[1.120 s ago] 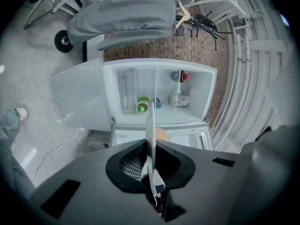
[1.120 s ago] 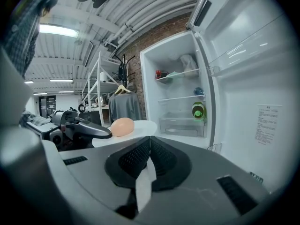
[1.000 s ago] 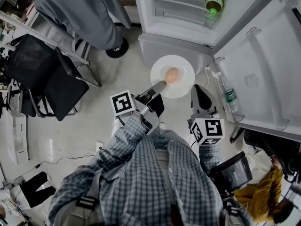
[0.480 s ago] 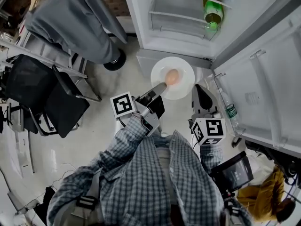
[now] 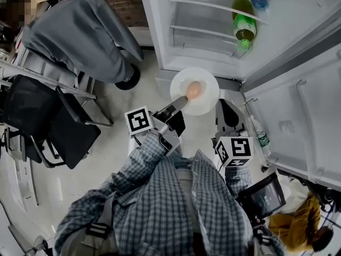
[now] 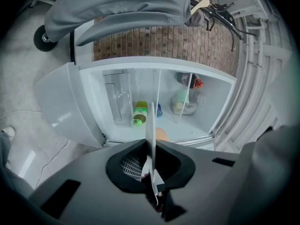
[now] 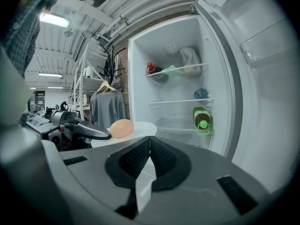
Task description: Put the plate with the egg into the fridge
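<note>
A white plate (image 5: 206, 99) carrying a brownish egg (image 5: 194, 89) hangs level just before the open fridge (image 5: 213, 41), at its bottom sill. My left gripper (image 5: 181, 101) is shut on the plate's left rim; in the left gripper view the plate (image 6: 151, 121) runs edge-on between the pads, with the egg (image 6: 161, 134) just behind. My right gripper (image 5: 222, 104) sits by the plate's right rim, jaws shut with nothing in them. From the right gripper view, plate (image 7: 140, 128) and egg (image 7: 121, 128) lie just left of its tips (image 7: 150, 142).
The fridge has bare glass shelves and a green bottle (image 5: 243, 23) lying on one. Its door (image 5: 298, 105) stands wide at the right, with a bottle (image 5: 262, 141) in its rack. A person in a grey coat (image 5: 80, 36) and a black chair (image 5: 53, 121) are on the left.
The plate and both grippers have moved forward, closer to the fridge opening. The grip on the plate is unchanged.
</note>
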